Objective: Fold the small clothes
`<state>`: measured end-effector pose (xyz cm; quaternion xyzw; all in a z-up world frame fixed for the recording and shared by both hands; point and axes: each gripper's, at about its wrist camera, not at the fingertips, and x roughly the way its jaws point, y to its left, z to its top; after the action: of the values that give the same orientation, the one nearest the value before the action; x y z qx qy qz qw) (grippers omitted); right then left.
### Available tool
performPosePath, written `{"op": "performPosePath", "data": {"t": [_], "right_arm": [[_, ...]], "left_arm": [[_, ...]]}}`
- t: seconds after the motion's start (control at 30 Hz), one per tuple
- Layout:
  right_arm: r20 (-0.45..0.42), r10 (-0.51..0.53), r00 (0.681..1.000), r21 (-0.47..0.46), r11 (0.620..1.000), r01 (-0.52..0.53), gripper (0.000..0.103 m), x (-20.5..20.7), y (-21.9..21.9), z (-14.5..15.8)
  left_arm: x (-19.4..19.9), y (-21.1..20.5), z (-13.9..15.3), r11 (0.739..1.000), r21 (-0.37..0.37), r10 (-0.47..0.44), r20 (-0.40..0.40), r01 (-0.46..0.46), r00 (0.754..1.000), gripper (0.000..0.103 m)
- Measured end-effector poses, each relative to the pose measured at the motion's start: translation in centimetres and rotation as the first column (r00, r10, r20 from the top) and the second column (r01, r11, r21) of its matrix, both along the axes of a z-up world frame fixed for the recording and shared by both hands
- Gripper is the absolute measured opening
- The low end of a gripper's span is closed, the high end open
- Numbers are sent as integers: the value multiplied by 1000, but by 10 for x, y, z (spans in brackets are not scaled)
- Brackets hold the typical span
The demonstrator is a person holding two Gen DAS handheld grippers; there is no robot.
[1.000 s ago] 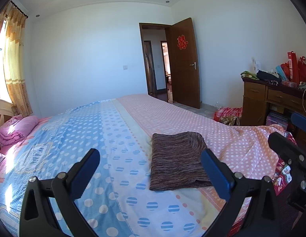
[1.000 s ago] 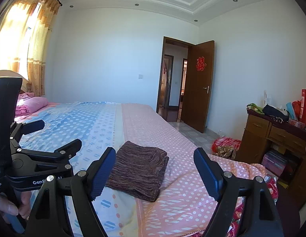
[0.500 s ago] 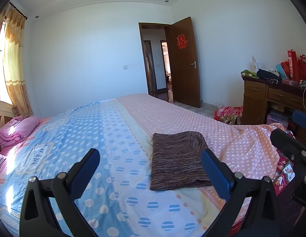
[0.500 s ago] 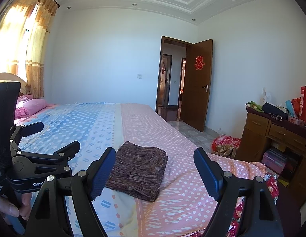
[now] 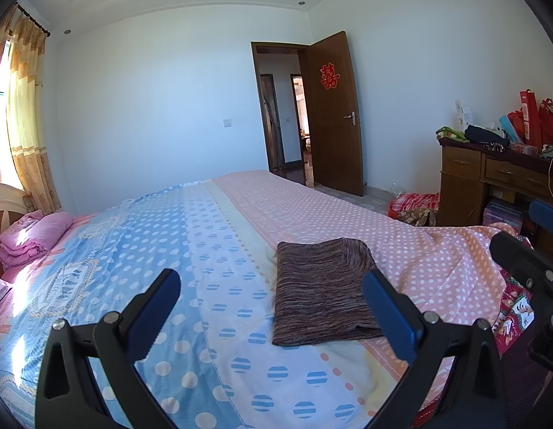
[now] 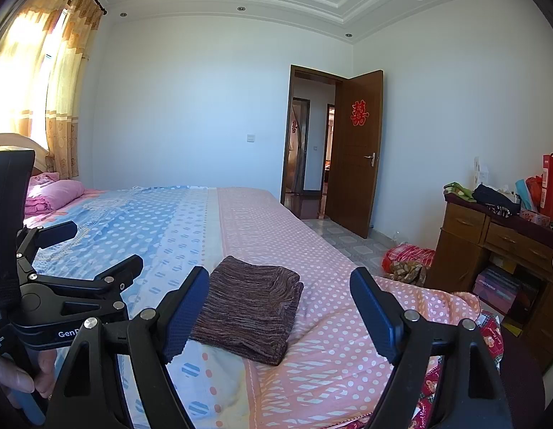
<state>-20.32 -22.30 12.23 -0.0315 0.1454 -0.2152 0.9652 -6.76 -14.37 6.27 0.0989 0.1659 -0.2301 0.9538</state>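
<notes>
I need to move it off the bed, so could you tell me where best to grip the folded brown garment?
Grip the garment at its near edge, coming low from the bed's foot: it lies flat, and that stacked edge faces both open grippers, so one pinch should catch every layer.

Matt brown knit garment [image 5: 321, 291] on smooth cotton bedsheet [image 5: 212, 236]

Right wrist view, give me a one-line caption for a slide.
Open right gripper poised above a folded brown knit garment lying on a polka-dot bedspread, with the left gripper alongside.
</notes>
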Motion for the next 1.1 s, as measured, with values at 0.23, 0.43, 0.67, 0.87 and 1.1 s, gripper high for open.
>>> {"op": "performPosePath", "data": {"t": [0.23,0.43,0.67,0.87,1.1], "right_arm": [[-2,1,1000,0,1000,-1,82,0,0,-1],[2,-4,1000,4,1000,4,82,1,-1,-2],[1,-8,1000,9,1000,8,82,1,-1,-3],[-3,-11,1000,23,1000,11,82,0,-3,-4],[-8,-10,1000,26,1000,11,82,0,-4,-4]], "left_arm": [[0,0,0,1000,0,-1,-1,1,1000,103],[0,0,-1,1000,3,4,-5,-4,1000,103],[4,-1,-4,999,34,36,14,-37,999,103],[12,-1,-7,998,46,55,-33,-54,998,103],[17,3,-8,997,37,71,-63,-69,995,103]]}}
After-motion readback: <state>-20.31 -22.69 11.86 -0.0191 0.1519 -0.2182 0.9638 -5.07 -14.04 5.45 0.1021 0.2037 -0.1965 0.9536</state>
